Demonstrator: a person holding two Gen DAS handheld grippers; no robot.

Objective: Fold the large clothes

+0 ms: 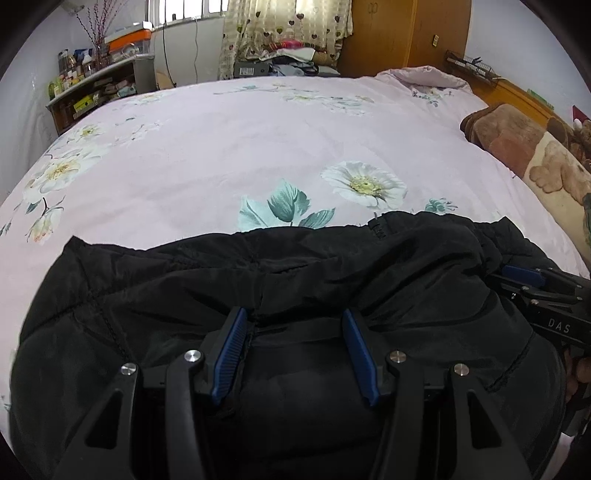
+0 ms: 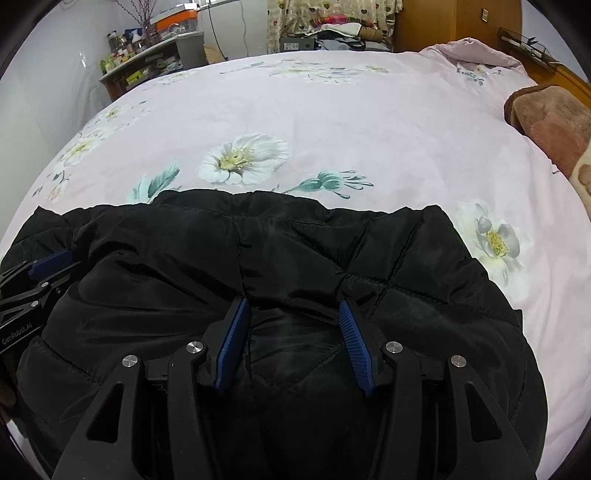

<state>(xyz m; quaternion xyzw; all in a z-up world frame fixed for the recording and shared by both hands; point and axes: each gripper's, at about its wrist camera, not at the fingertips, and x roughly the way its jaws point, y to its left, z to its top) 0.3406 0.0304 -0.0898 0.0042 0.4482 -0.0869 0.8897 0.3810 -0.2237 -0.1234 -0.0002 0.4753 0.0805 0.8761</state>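
Observation:
A black quilted padded jacket (image 1: 314, 273) lies bunched on the near part of a bed with a pink floral cover (image 1: 229, 147); it also fills the lower half of the right wrist view (image 2: 295, 251). My left gripper (image 1: 293, 321) is open, its blue pads spread apart with the tips pressed into the jacket's fabric. My right gripper (image 2: 293, 308) is open the same way, tips resting on the jacket. Each gripper shows at the edge of the other's view: the right gripper (image 1: 532, 284) and the left gripper (image 2: 40, 269) lie beside the jacket.
A brown bear-print blanket (image 1: 524, 147) lies along the bed's right side by a wooden headboard (image 1: 517, 92). A cluttered shelf (image 1: 96, 85) stands at the far left. A wooden wardrobe (image 1: 406, 33) and piled clothes (image 1: 291, 55) are beyond the bed.

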